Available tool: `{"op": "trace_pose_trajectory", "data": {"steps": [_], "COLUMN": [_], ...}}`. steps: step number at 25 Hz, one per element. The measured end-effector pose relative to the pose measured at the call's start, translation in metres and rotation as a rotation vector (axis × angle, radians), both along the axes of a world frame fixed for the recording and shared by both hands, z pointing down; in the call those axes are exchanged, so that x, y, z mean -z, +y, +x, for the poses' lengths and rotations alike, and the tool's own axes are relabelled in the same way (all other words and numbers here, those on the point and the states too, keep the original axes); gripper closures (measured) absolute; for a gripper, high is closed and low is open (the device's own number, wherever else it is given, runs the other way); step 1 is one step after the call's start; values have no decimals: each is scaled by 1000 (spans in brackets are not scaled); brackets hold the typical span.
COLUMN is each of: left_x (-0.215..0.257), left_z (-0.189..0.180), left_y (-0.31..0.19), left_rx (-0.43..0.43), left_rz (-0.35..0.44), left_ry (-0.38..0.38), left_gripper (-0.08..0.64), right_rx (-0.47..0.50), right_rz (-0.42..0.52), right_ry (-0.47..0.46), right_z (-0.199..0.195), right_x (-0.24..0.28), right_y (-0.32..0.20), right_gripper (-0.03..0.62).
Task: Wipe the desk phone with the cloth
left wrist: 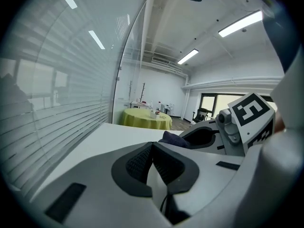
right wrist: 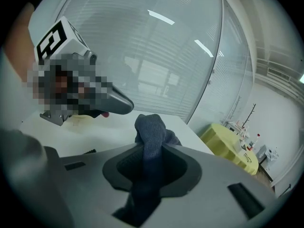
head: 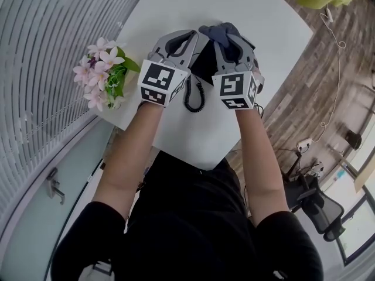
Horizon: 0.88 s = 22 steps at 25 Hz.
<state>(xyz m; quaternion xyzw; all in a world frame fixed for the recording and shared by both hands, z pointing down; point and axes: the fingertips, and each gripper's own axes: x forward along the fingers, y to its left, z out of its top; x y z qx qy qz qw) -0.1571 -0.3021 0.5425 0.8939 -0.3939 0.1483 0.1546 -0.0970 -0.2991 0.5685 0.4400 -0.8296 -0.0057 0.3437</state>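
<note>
Two hand-held tools, one cloth, one desk phone and one bunch of flowers, all at a white worktop [head: 193, 134]. The left tool [head: 188, 37] has its jaws brought together with nothing gripped between them. The right tool [head: 229, 37] is clamped on the dark grey-blue cloth [right wrist: 149, 126], which bunches up above the pads and hangs below them. The two tools sit side by side, tips close together. The black desk phone [head: 204, 68] lies on the worktop under and between them, largely covered; its coiled cord [head: 193, 97] loops out toward the person. The pink flowers [head: 102, 75] stand at the worktop's left edge, beside a curved glass wall with blinds. A yellow-covered round table [left wrist: 145, 118] stands well beyond.
</note>
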Motion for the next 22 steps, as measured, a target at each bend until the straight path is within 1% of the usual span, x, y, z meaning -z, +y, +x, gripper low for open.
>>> {"op": "trace_pose_trajectory", "data": {"steps": [10, 16, 22], "left_x": [-20, -31, -32], "left_z": [-11, -16, -23], "left_y": [26, 45, 66], "left_rx": [8, 14, 14], "left_rz": [-36, -59, -70], "left_ry": [-14, -22, -29], "left_gripper": [549, 549, 549], "right_rx": [70, 124, 173], "right_rz": [-46, -100, -184], "right_ry": [12, 7, -15], "right_z": [-28, -48, -69], "right_x": [-26, -43, -62], "right_y": [49, 84, 122], "right_gripper": [500, 500, 499]}}
